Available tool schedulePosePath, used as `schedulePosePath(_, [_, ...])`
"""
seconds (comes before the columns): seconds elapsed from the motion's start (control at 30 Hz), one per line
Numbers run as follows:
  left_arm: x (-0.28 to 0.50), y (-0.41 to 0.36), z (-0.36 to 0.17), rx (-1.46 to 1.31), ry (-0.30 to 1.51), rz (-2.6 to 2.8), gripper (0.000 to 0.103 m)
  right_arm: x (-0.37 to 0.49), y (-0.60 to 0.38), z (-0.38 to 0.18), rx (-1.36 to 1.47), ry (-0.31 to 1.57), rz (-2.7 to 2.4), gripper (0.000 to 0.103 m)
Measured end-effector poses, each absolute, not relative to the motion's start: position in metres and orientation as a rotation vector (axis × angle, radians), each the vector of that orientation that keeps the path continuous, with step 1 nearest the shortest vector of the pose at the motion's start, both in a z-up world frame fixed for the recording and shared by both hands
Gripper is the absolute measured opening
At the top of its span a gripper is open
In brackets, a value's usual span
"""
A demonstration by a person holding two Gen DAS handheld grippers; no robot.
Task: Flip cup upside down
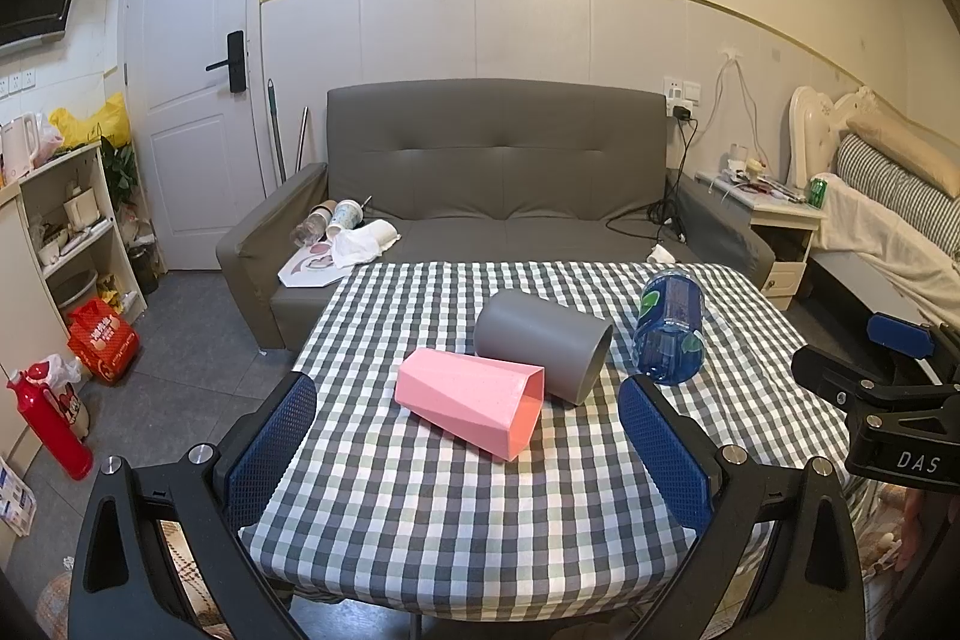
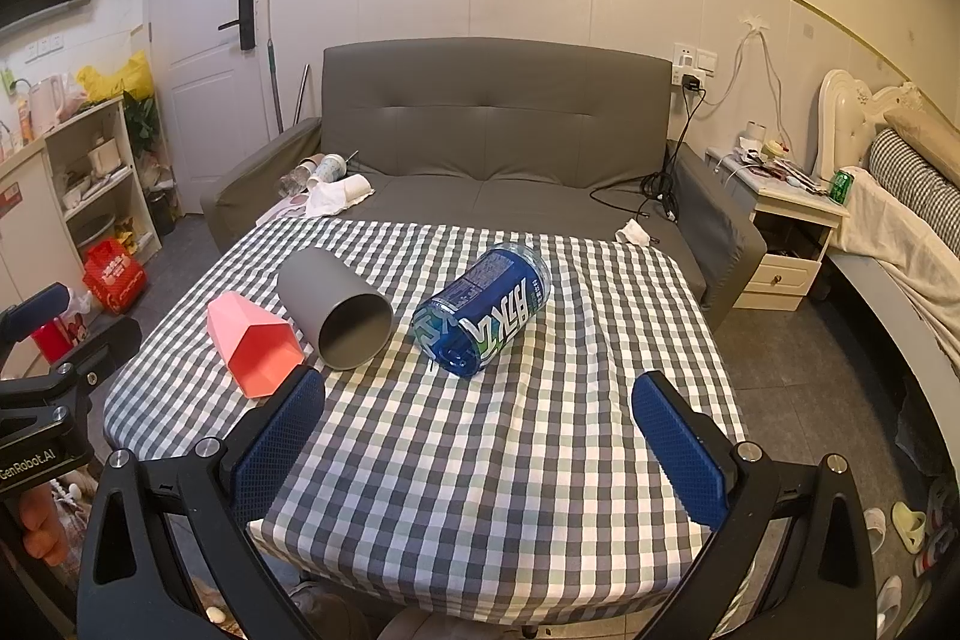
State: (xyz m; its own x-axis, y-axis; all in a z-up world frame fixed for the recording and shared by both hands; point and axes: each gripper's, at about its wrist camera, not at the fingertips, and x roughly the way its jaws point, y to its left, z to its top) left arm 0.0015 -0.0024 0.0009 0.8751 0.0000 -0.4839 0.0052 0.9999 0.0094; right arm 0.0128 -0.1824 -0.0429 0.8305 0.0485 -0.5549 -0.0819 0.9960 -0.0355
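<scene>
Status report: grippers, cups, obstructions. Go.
Left gripper open, right gripper open, both empty. Pink cup, grey cup and blue cup on their sides on the table. Nothing blocking.

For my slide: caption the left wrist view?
Open left gripper faces pink cup, grey cup lying on checkered table.

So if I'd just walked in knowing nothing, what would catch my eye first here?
Probably the three containers tipped on their sides on the checked tablecloth: a pink faceted cup at the left, a grey cup touching it, and a blue-labelled clear cup lying apart to the right. Next, each camera's blue-padded jaws, wide open and empty in the foreground. Behind the table stands a grey sofa.
</scene>
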Motion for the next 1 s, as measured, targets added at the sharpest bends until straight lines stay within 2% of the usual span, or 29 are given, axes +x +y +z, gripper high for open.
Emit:
schedulePosePath(0.57, [0.013, 0.004, -0.009, -0.018, 0.548, 0.011, 0.103, 0.022, -0.173, -0.042, -0.086, 0.612, 0.105, 0.103])
schedulePosePath(1.0, [0.064, 0.043, -0.024, -0.098, 0.678, 0.107, 0.103, 0.095, -0.135, -0.045, -0.172, 0.714, 0.310, 0.103])
